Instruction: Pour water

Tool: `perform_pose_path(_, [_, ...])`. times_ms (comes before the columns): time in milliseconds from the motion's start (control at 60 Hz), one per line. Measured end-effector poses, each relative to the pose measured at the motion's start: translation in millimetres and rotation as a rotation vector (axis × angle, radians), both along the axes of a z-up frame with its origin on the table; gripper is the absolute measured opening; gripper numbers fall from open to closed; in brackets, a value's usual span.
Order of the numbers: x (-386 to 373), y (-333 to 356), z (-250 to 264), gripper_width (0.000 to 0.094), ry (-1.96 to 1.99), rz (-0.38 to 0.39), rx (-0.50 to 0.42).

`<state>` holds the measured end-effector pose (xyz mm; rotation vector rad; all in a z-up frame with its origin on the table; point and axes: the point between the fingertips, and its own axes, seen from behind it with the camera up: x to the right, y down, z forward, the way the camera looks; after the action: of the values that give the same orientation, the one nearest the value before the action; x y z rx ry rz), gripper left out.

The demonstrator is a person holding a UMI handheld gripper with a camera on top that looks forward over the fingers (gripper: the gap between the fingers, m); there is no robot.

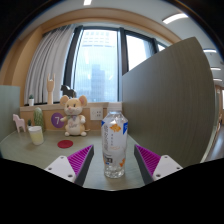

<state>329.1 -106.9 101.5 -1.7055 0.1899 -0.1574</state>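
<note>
Grey-green table (30,150) by a big curtained window (100,62) holds a clear water bottle (115,145), upright between the gripper (114,160)'s wide-open fingers with gaps either side. Beyond sit a plush mouse (73,115) and a cup (36,135).

Grey-green surface (25,150) carries a clear water bottle (115,145) standing upright near its front; further back, a red coaster (66,144), a pale cup (36,135) and a plush mouse toy (74,117).

The label on the water bottle (115,140) is too small to read.
</note>
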Motion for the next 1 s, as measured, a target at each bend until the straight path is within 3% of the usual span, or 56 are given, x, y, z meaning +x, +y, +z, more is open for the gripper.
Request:
perform_pose_path(183, [14,39,5,0.0799,0.002,-0.007,0.0])
perform_pose_path(317, [17,57,7,0.0545,0.005,-0.011,0.008])
perform_pose_path(400, [18,60,8,0.0492,-0.024,-0.02,0.025])
perform_pose_path(533, [15,58,10,0.0328,-0.072,-0.027,0.031])
perform_pose_path(800, [14,61,11,0.0322,-0.115,-0.044,0.006])
perform_pose_path(1000, [-50,112,38,0.0322,-0.399,0.057,-0.039])
